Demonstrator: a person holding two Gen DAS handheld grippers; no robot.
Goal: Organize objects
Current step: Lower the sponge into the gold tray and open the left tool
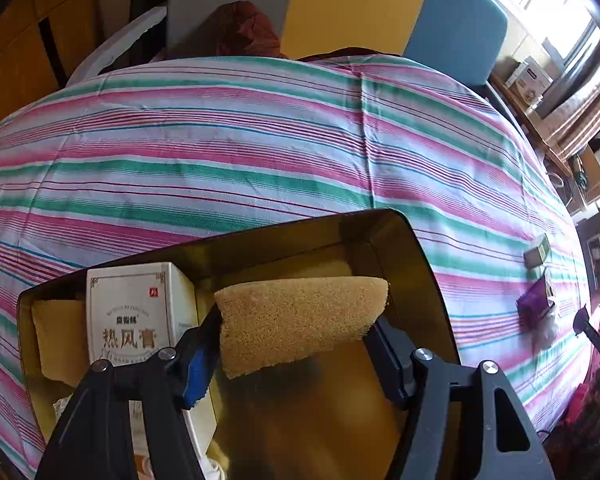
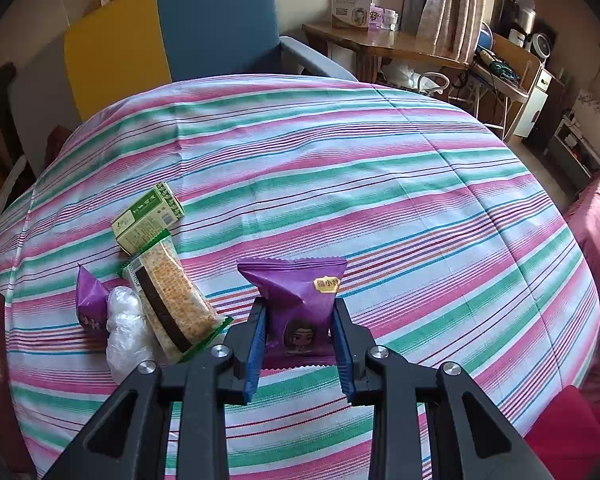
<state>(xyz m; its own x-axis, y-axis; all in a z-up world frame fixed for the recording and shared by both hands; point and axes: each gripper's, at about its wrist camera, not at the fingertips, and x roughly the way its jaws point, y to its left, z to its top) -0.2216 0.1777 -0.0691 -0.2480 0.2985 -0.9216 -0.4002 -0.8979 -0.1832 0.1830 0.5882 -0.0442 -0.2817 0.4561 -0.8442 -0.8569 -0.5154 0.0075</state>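
A tan sponge (image 1: 300, 320) hangs tilted over the gold tin (image 1: 412, 264) at lower centre; a purple snack packet (image 2: 300, 304) stands upright, lower centre.

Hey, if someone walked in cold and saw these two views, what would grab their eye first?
Probably the striped tablecloth filling both views. Next, the purple snack packet pinched upright in the right tongs, with a crispy bar and green box lying to its left. In the left view, the left tongs hold a tan sponge over a gold-lined box.
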